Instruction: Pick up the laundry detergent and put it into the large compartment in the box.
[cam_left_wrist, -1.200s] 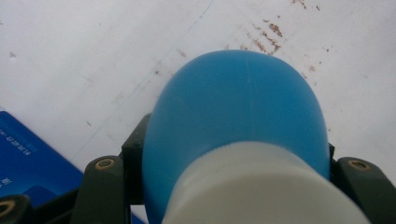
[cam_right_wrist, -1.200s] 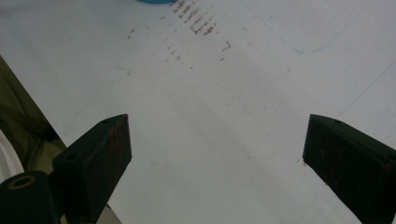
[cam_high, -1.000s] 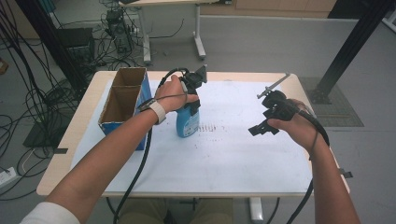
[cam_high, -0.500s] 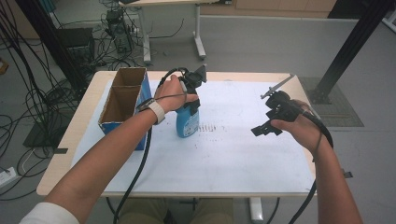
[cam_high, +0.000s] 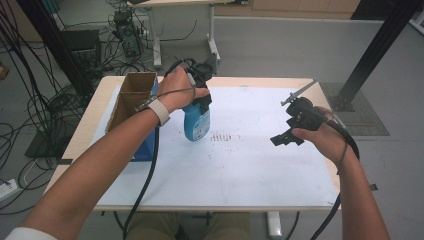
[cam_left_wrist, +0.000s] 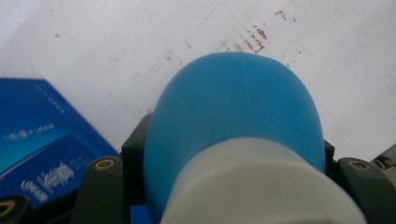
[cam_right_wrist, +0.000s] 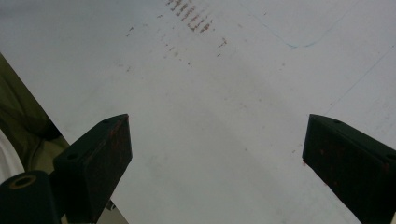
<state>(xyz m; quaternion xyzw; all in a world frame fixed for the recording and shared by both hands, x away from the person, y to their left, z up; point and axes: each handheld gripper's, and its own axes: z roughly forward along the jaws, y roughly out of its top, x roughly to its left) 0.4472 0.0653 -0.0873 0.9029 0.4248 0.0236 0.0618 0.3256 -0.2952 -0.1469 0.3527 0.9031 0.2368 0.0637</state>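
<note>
1. One blue bottle (cam_high: 196, 121) with a white cap hangs just above the white sheet (cam_high: 240, 165) on the table (cam_high: 90, 125), near its far left part; a second ago its base stood on the sheet, and now it is lifted clear and leans a little.
2. In the left gripper view the bottle's rounded blue body (cam_left_wrist: 233, 121) and white cap lie between the black fingers (cam_left_wrist: 100, 186), which press on it from both sides.
3. The left gripper (cam_high: 200, 82) is clenched on the bottle's upper part, gripping it from above; it sits higher in the high view than it did before, and its cable loops back along the forearm.
4. Just left of the bottle stands an open cardboard box (cam_high: 131, 97) with a blue side, at the table's left edge; it has not shifted.
5. A patch of small brown marks (cam_high: 225, 136) shows on the sheet just right of the bottle.
6. The right gripper (cam_high: 287, 137) hovers over the right part of the sheet, well apart from the bottle, about where it was a second ago.
7. In the right gripper view its fingers (cam_right_wrist: 95, 158) stand spread wide with nothing between them, above the bare sheet.
</note>
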